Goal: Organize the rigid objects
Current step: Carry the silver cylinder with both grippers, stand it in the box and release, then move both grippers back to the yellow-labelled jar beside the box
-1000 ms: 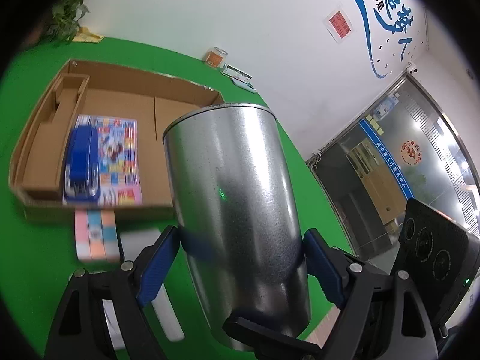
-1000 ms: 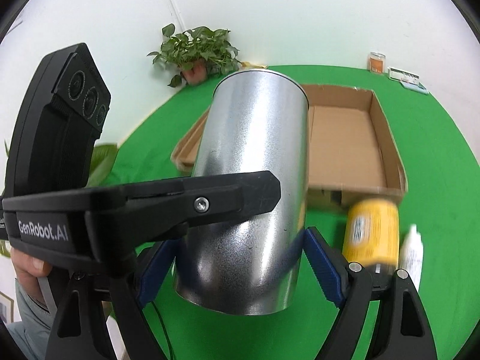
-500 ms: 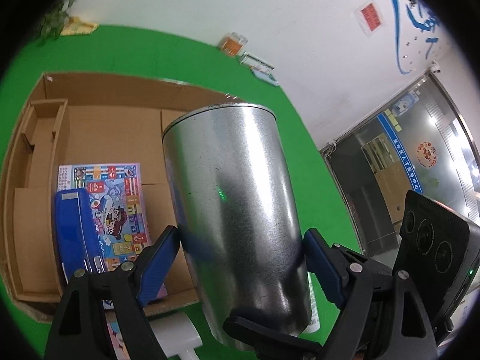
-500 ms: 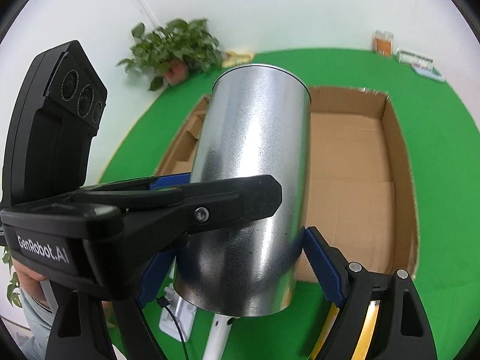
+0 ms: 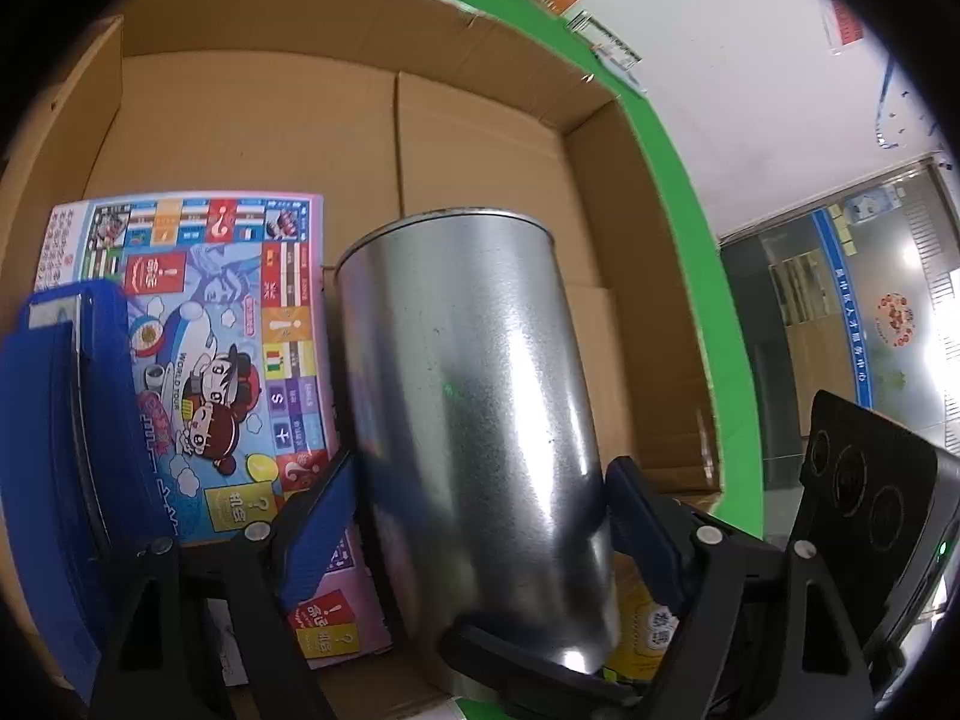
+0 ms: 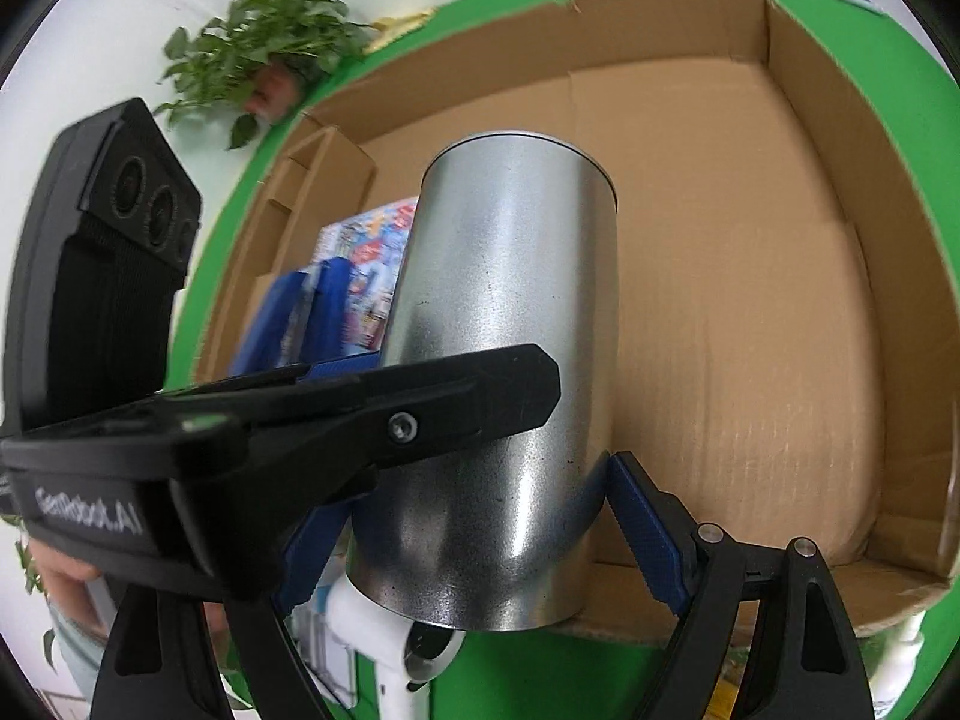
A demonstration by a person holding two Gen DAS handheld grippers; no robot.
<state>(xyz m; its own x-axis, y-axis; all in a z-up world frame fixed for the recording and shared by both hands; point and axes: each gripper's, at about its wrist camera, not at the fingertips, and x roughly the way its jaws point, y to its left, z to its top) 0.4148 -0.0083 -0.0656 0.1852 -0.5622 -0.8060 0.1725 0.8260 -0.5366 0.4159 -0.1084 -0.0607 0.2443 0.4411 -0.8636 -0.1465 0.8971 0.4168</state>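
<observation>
I held the can [image 5: 474,420] between both grippers, my left gripper [image 5: 480,516] and right gripper [image 6: 480,516] each spread wide with blue pads pressed on its sides near the base. It hung tilted over the box [image 6: 798,138]. The board game [image 5: 240,360] and a blue case [image 5: 66,420] on it filled the box's left part, the can just beside the game's edge. To the right, bare cardboard ran clear to the box's walls.

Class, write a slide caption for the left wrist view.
Both grippers carry a metal can over a cardboard box holding a board game.
</observation>
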